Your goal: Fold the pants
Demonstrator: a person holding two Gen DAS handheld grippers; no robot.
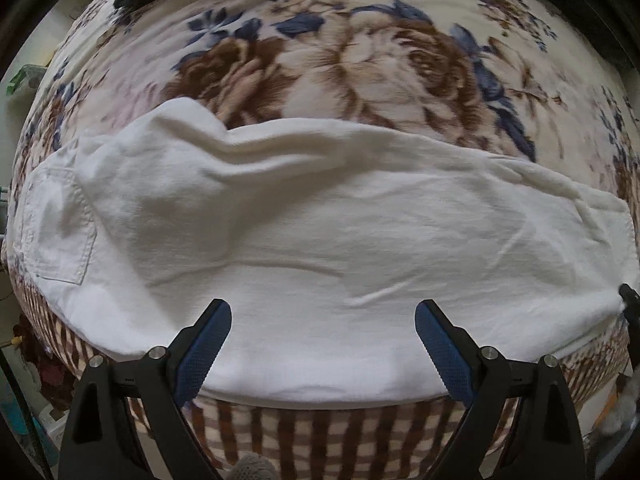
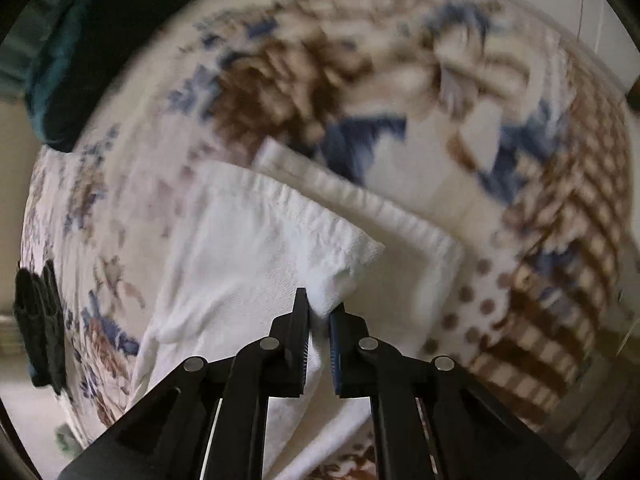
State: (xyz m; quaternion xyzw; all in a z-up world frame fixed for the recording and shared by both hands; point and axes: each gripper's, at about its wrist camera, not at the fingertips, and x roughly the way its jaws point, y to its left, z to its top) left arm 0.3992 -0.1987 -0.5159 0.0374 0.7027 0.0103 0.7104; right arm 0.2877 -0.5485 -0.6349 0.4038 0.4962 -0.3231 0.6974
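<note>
From my left wrist view the white pants [image 1: 320,248] lie spread on the bed's floral blanket [image 1: 360,60], long axis running straight across my line of sight, with the back pocket [image 1: 60,228] and seat end out to the left and the leg ends trailing off to the right. My left gripper [image 1: 323,344] hangs just over the near long edge around mid-length, fingers [image 1: 204,348] spread wide and holding nothing. My right gripper [image 2: 319,312] is the one engaged: its fingers [image 2: 300,344] are pinched down narrow on the pants [image 2: 256,256] at a hem corner, which rises off the blanket [image 2: 280,68]. That view is blurred, so I can't say how deep the bite goes. I judge the fold has to travel along the long axis, leg end toward the seat, so the right side carries while my left, nearer the middle, can pin the crease.
</note>
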